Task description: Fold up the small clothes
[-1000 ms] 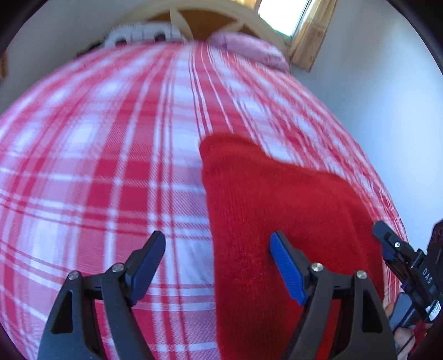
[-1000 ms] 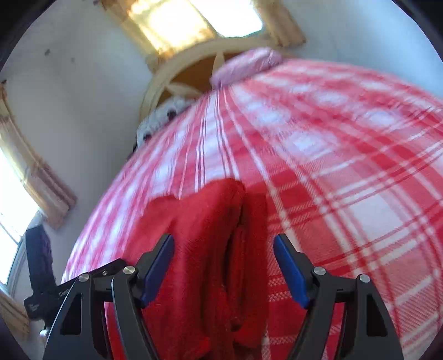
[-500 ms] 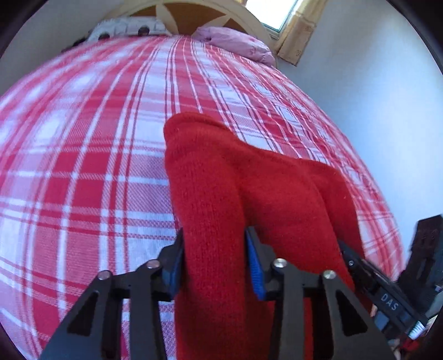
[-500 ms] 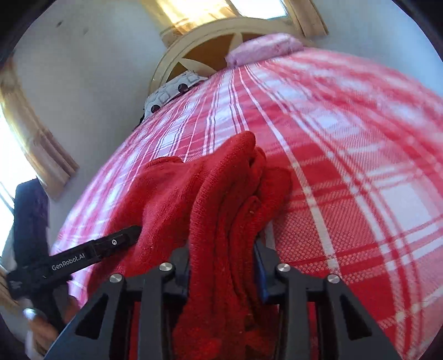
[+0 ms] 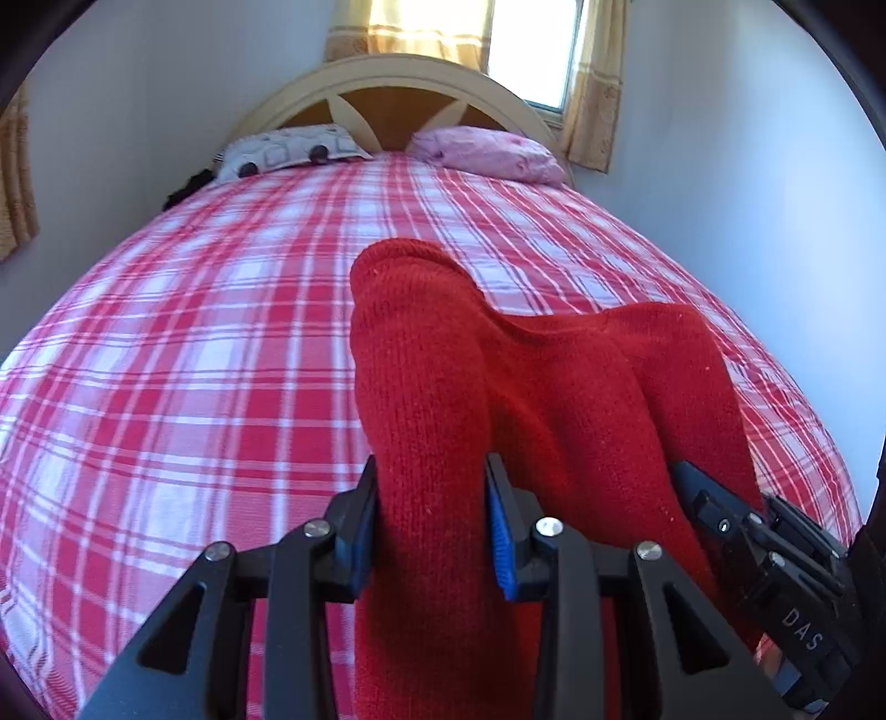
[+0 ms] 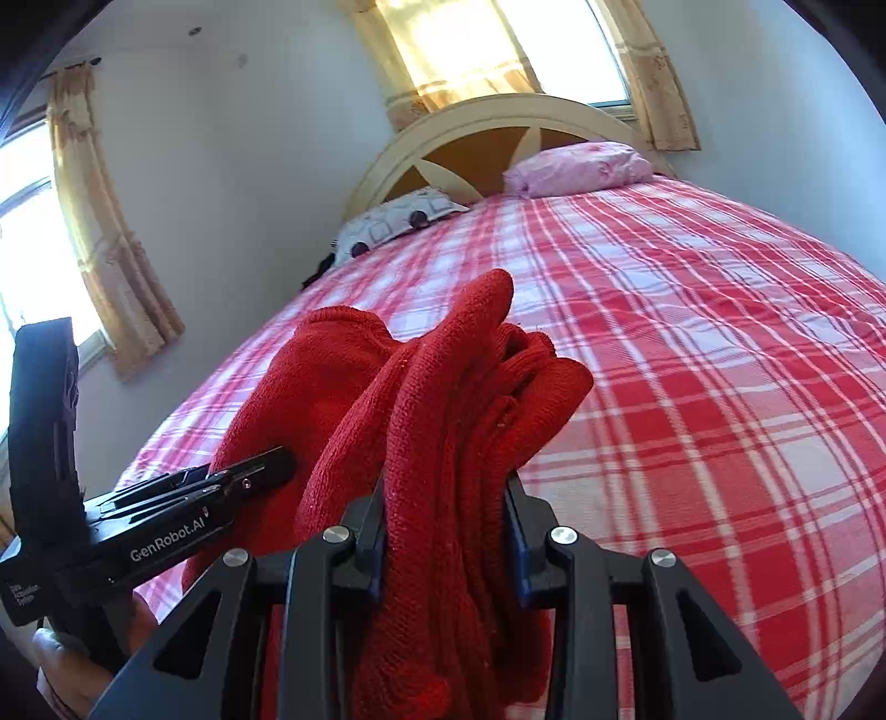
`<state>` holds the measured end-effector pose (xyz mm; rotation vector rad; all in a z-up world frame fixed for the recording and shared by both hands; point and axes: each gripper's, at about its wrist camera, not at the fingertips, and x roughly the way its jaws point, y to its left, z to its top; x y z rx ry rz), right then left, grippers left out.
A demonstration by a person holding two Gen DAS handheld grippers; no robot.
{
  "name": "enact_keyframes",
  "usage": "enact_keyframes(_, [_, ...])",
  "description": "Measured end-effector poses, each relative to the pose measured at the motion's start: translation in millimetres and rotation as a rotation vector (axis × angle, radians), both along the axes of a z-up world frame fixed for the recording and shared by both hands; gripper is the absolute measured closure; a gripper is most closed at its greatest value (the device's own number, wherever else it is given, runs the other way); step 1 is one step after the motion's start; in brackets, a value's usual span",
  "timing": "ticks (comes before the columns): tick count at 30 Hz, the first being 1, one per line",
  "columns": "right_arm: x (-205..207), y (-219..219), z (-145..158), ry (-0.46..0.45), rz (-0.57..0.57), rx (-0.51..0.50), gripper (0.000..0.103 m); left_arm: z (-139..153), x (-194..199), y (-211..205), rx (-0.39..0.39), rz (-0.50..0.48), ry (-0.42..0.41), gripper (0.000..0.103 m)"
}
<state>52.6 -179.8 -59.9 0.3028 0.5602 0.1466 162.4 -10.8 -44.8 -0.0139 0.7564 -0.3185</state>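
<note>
A red knitted garment (image 5: 498, 387) is lifted off the red-and-white plaid bed (image 5: 194, 360), bunched between both grippers. My left gripper (image 5: 434, 526) is shut on the garment's left edge, blue pads pressing a thick fold. Its right side is held by the right gripper (image 5: 736, 520), seen at the lower right of the left wrist view. In the right wrist view, my right gripper (image 6: 448, 531) is shut on several gathered layers of the garment (image 6: 443, 399). The left gripper (image 6: 260, 465) reaches in from the left and a hand (image 6: 72, 681) holds it.
Two pillows lie at the head of the bed: a patterned white one (image 5: 288, 149) and a pink one (image 5: 487, 152), below a curved wooden headboard (image 5: 398, 94). Walls stand close on both sides of the bed. Curtained windows (image 6: 487, 44) are behind.
Both grippers went from open over the flat garment to shut on its near edge. They then lifted it, so the cloth now hangs bunched above the bed.
</note>
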Motion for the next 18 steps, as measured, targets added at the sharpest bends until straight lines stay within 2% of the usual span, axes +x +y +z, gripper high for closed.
enact_keyframes(5, [4.8, 31.4, 8.7, -0.028, 0.053, 0.006, 0.069, 8.3, -1.4, 29.0, 0.026, 0.06, -0.038, 0.068])
enact_keyframes(10, [14.5, 61.5, 4.9, -0.025, 0.101, 0.026, 0.069, 10.5, -5.8, 53.6, 0.07, 0.121, -0.076, 0.068])
enact_keyframes(18, [28.1, 105.8, -7.3, 0.026, 0.167, 0.055, 0.069, -0.2, -5.1, 98.8, 0.062, 0.212, -0.037, 0.068])
